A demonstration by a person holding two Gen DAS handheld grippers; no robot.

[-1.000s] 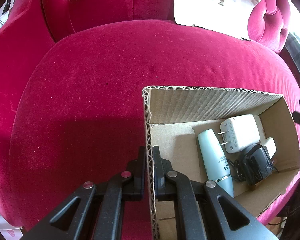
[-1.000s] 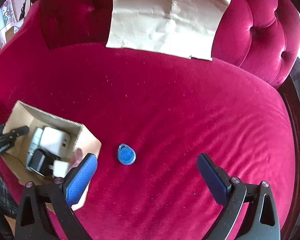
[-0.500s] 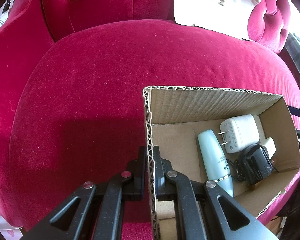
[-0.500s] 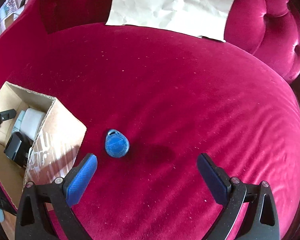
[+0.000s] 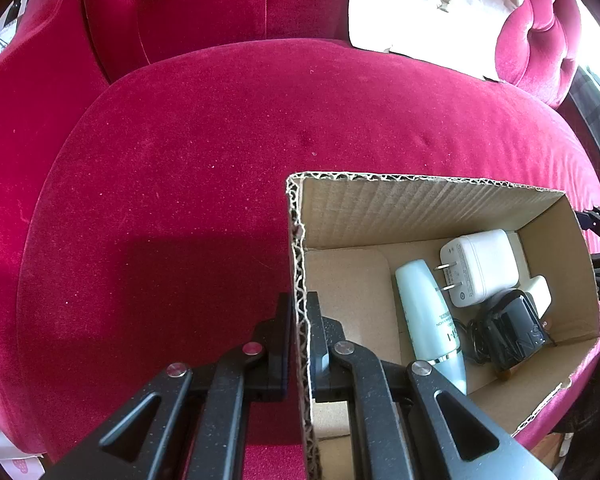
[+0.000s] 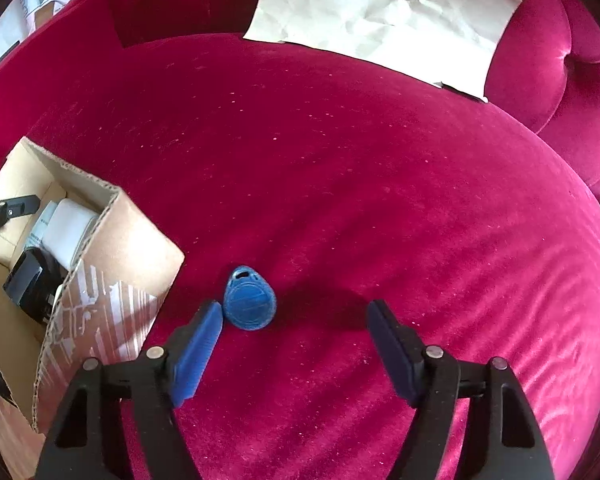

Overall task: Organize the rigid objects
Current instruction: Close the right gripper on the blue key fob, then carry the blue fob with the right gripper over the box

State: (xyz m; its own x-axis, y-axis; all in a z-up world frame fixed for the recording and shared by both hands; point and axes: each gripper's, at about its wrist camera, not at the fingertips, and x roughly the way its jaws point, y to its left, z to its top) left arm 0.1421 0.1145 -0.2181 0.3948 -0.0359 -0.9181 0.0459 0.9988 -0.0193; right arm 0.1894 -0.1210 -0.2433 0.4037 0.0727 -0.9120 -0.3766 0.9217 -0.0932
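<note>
A blue key fob [image 6: 249,299] lies flat on the red velvet seat, just right of the cardboard box [image 6: 132,240]. My right gripper [image 6: 296,314] hovers low over it with its jaws closing; the fob sits just beyond the blue left pad [image 6: 198,346], and neither pad touches it. My left gripper [image 5: 299,314] is shut on the left wall of the cardboard box [image 5: 428,204]. Inside the box lie a pale green bottle [image 5: 428,312], a white plug adapter [image 5: 478,266], a black charger [image 5: 514,330] and a small white block [image 5: 540,294].
A crumpled sheet of brown paper [image 6: 388,12] leans on the tufted backrest [image 6: 580,72]. The seat cushion [image 6: 380,184] spreads wide to the right of the fob. The box stands near the cushion's front edge [image 5: 560,420].
My right gripper has sunk closer to the seat, the fob now looms larger by its left pad, and the jaws have narrowed. The left gripper and the box have stayed still.
</note>
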